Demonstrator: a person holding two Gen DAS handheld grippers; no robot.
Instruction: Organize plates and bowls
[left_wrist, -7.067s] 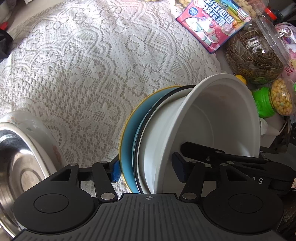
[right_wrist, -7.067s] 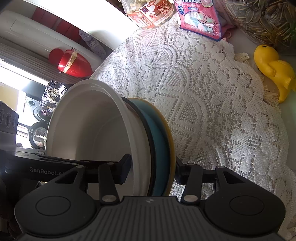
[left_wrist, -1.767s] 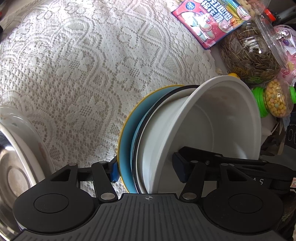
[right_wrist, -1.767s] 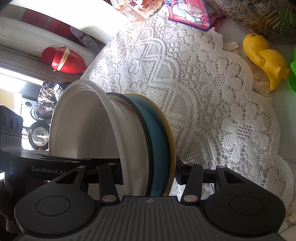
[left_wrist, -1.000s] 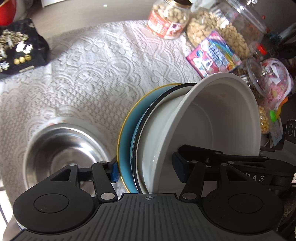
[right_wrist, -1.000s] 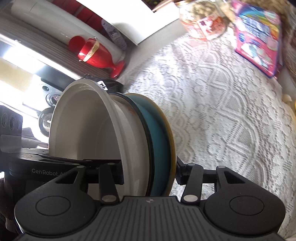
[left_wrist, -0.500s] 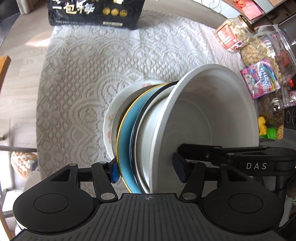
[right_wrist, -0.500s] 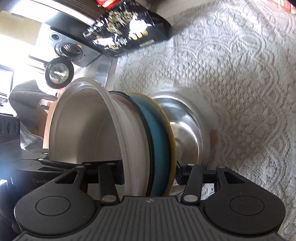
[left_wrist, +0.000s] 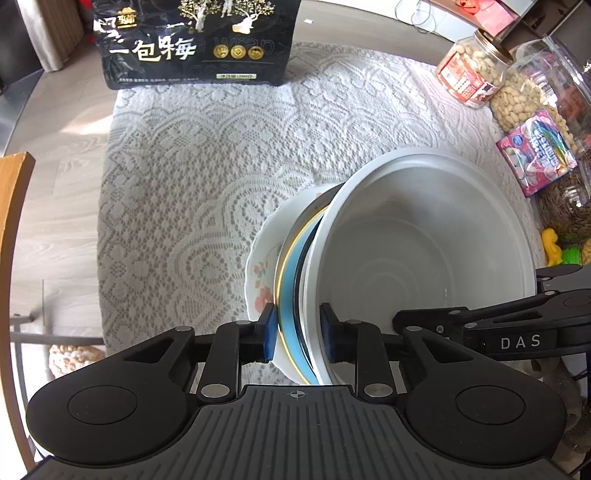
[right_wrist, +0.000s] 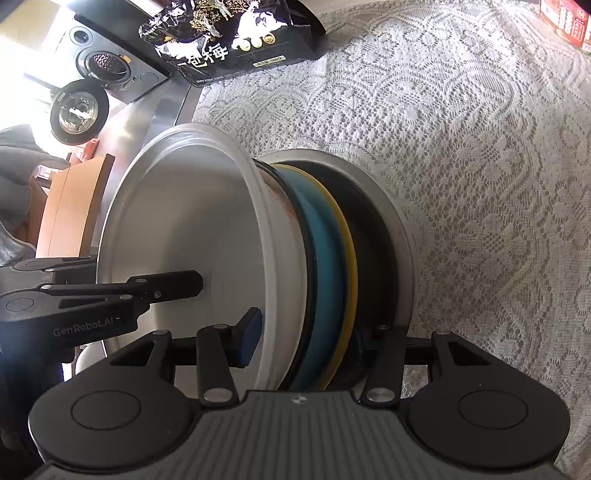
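Left tool (left_wrist: 297, 338) & right tool (right_wrist: 306, 341) clamp smooth round bowl stack (left_wrist: 417, 258), now w/ steel bowl (right_wrist: 397, 236) underneath; lace cloth (left_wrist: 207, 177) below.

Glossy white bowl (left_wrist: 424, 258), lace tablecloth (left_wrist: 207, 192)

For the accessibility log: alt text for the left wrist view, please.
The left tongs are clamped on the rims of a stack: a white bowl nested in a blue plate. A floral plate lies behind on the lace tablecloth; the right tongs reach into the bowl.
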